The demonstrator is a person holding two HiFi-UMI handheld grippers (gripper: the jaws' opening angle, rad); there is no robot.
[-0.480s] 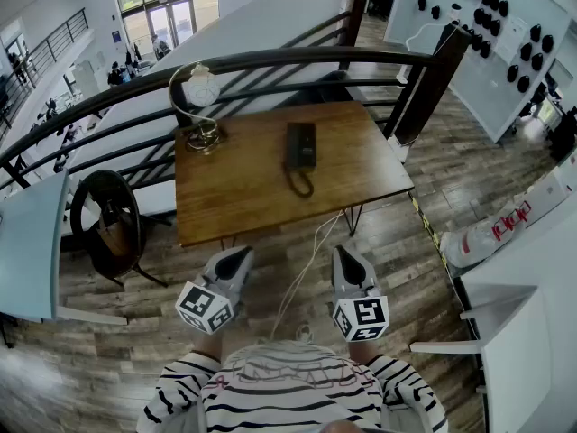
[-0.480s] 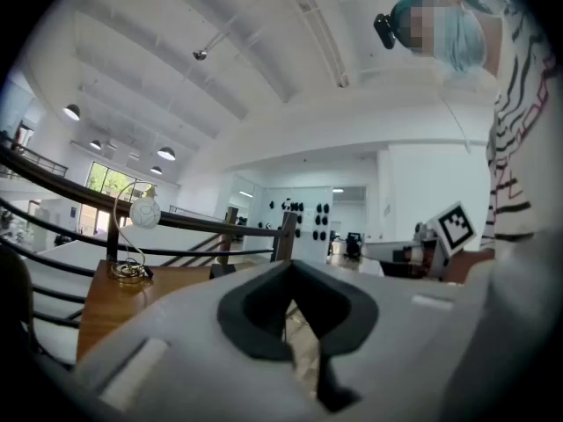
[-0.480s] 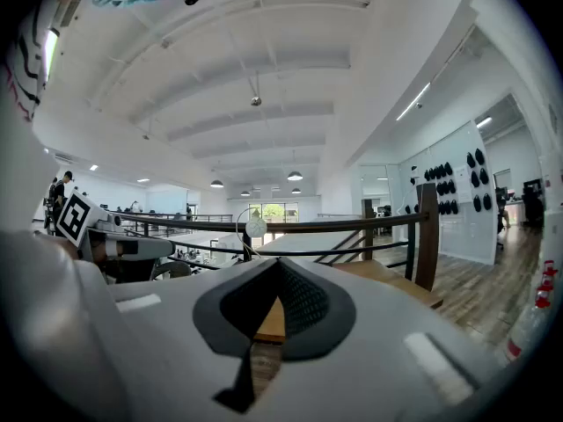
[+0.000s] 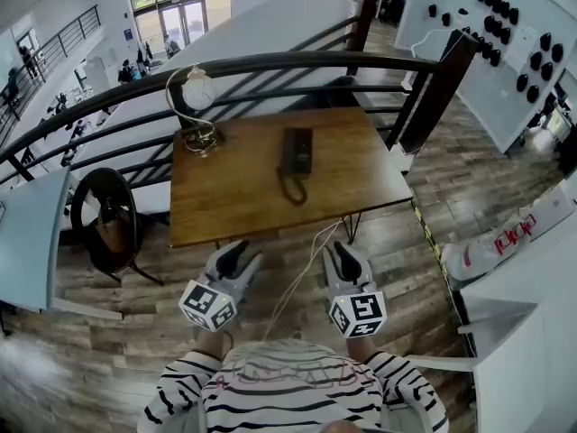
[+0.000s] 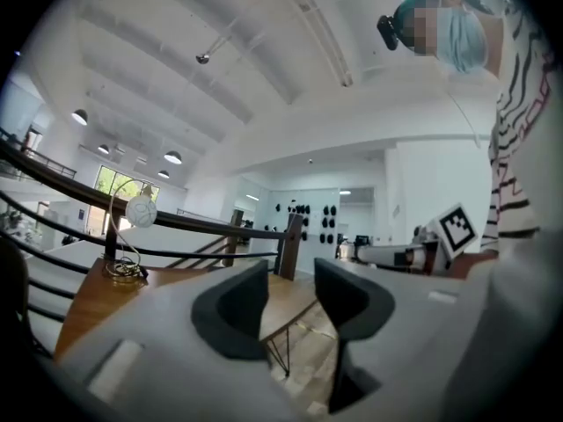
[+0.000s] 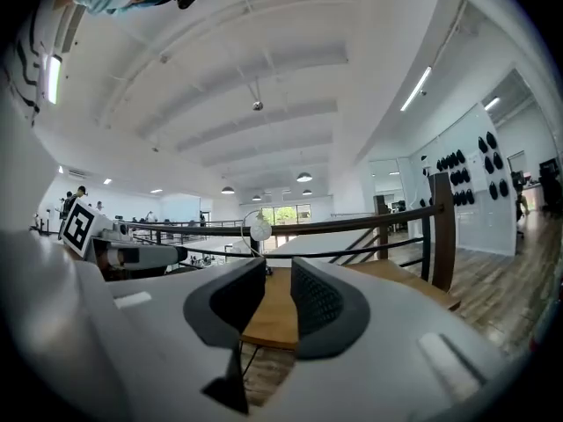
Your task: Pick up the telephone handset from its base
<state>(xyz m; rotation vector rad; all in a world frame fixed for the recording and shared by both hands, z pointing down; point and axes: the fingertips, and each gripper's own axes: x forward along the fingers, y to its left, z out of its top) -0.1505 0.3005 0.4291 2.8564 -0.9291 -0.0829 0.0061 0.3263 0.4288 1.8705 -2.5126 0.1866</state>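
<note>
A black telephone (image 4: 296, 152) lies on the wooden table (image 4: 234, 197), its handset resting on the base and its coiled cord (image 4: 290, 189) looping toward the front edge. Both grippers hover over the floor, short of the table's front edge and well away from the telephone. My left gripper (image 4: 236, 253) (image 5: 290, 288) is open with nothing between its jaws. My right gripper (image 4: 343, 251) (image 6: 279, 280) holds a narrower gap, also with nothing in it, so it is open too. Neither gripper view shows the telephone; only the table top (image 6: 273, 310) shows between the right jaws.
A curved desk lamp (image 4: 194, 106) stands at the table's far left corner. A dark railing (image 4: 270, 61) runs behind the table. A round black chair (image 4: 106, 219) sits at the left. A white cable (image 4: 306, 269) trails across the floor between the grippers. White furniture (image 4: 532, 368) is at the right.
Both grippers have crept a little nearer the table's front edge. The telephone has stayed where it was.
</note>
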